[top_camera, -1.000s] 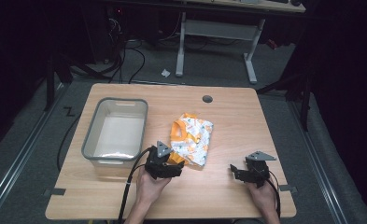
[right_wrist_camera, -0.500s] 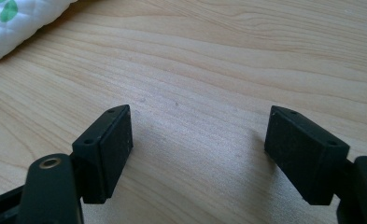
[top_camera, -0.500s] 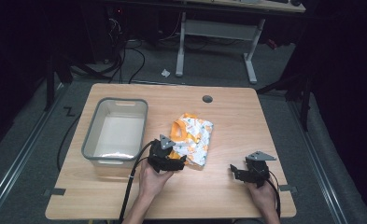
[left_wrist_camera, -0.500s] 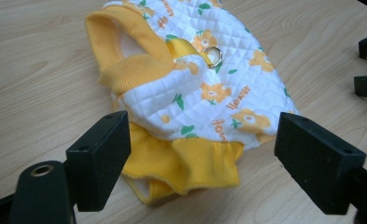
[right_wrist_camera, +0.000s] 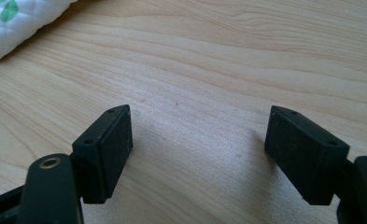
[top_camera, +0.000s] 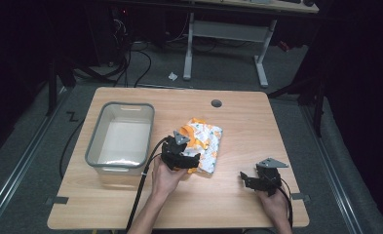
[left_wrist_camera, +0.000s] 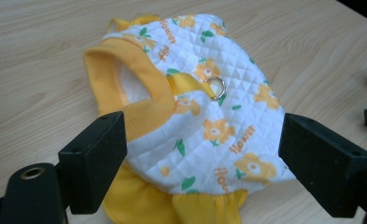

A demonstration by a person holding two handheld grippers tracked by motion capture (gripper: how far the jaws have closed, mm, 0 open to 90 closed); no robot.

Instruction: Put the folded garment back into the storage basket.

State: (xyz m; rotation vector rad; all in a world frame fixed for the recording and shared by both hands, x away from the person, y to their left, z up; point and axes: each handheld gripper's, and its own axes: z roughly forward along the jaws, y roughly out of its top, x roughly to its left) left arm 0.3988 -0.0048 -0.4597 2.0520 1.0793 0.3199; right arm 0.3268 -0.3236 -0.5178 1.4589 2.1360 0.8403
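Observation:
A small quilted garment, white with yellow flowers, yellow ribbed trim and a metal ring, lies flat mid-table. My left gripper sits at its near-left edge. In the left gripper view the left gripper has its jaws spread on either side of the garment's near end; they have just been opening, and the pads do not press the cloth. My right gripper rests near the front right, open, and in its own view the right gripper has bare wood between its jaws.
A grey plastic bin stands at the table's left, close beside my left hand. A round cable hole sits near the far edge. A corner of the garment shows far left in the right gripper view. A desk frame and cables lie beyond the table.
My left hand and gripper have moved forward and a little right, onto the garment's near edge. The garment and the right hand have stayed where they were.

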